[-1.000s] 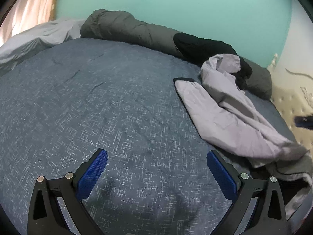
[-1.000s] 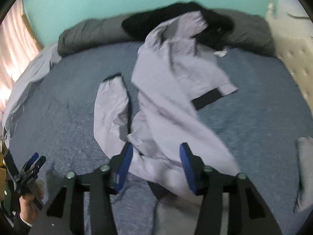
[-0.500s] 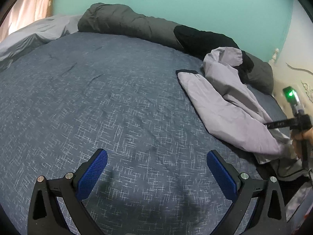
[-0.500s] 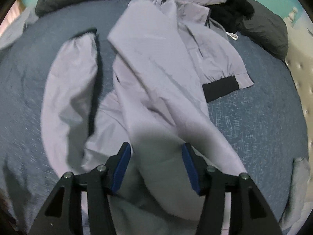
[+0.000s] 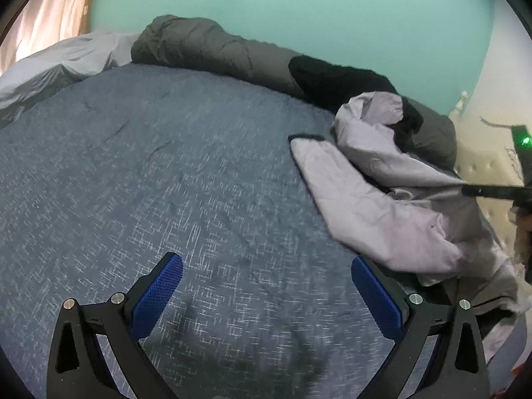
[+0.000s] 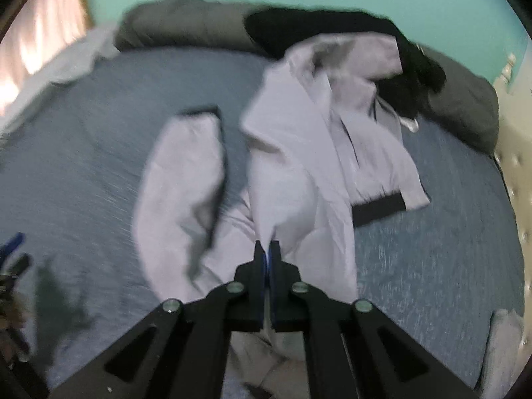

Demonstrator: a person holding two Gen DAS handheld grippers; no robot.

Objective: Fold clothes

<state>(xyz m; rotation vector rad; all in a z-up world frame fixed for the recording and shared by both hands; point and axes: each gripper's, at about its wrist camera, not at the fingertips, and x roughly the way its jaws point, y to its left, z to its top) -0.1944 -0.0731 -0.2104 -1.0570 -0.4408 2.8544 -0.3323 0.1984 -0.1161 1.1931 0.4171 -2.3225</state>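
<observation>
A pale lilac jacket with black cuffs and hem lies crumpled on the blue bedspread. My right gripper is shut on a fold of the jacket's body and lifts it. One sleeve lies flat to the left. In the left wrist view the jacket is at the right, with the right gripper's black arm reaching into it. My left gripper is open and empty, over bare bedspread to the left of the jacket.
A dark grey duvet and a black garment lie along the far edge of the bed by the teal wall. A pale sheet is bunched at the far left. A padded cream headboard stands at the right.
My right gripper has closed on the jacket and pulled a fold up. My left gripper has stayed open over the bedspread, shifting only slightly.
</observation>
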